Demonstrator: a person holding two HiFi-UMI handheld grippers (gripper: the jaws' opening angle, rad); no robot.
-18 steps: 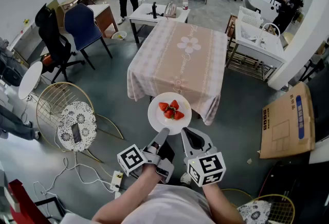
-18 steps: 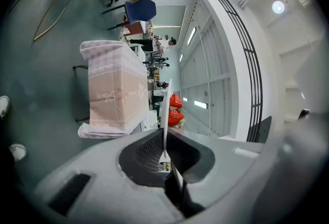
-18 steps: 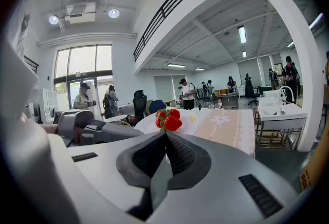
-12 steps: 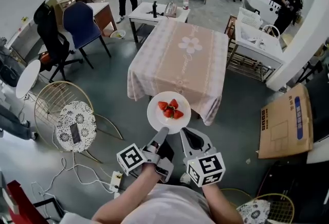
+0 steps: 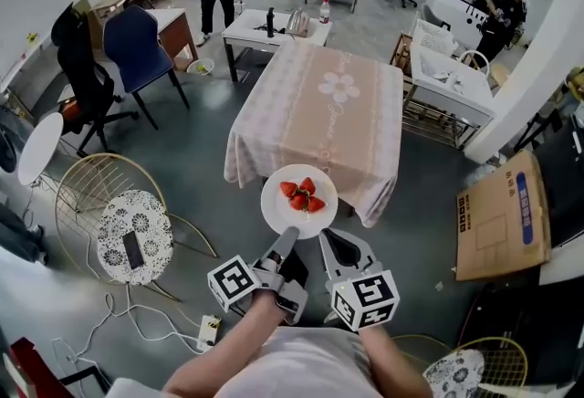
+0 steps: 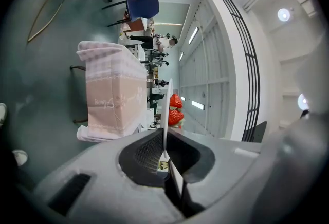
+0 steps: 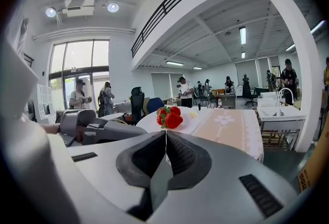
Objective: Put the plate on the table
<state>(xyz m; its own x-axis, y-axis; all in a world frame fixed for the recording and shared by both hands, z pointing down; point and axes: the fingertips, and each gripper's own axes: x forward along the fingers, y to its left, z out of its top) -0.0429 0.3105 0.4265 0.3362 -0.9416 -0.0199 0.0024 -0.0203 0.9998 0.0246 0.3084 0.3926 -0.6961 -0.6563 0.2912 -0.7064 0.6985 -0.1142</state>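
While sideways on plate (image 5: 297, 221), left gripper (image 5: 290, 236) forward.

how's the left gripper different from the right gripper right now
The left gripper has its fingers shut on the near rim of the plate and carries it. The right gripper is shut too, but with nothing between its fingers, and sits just beside the plate. The left gripper is rolled sideways, so the rim shows edge-on between its fingers, while the right gripper is held upright. Both point toward the table with the strawberries ahead of them.
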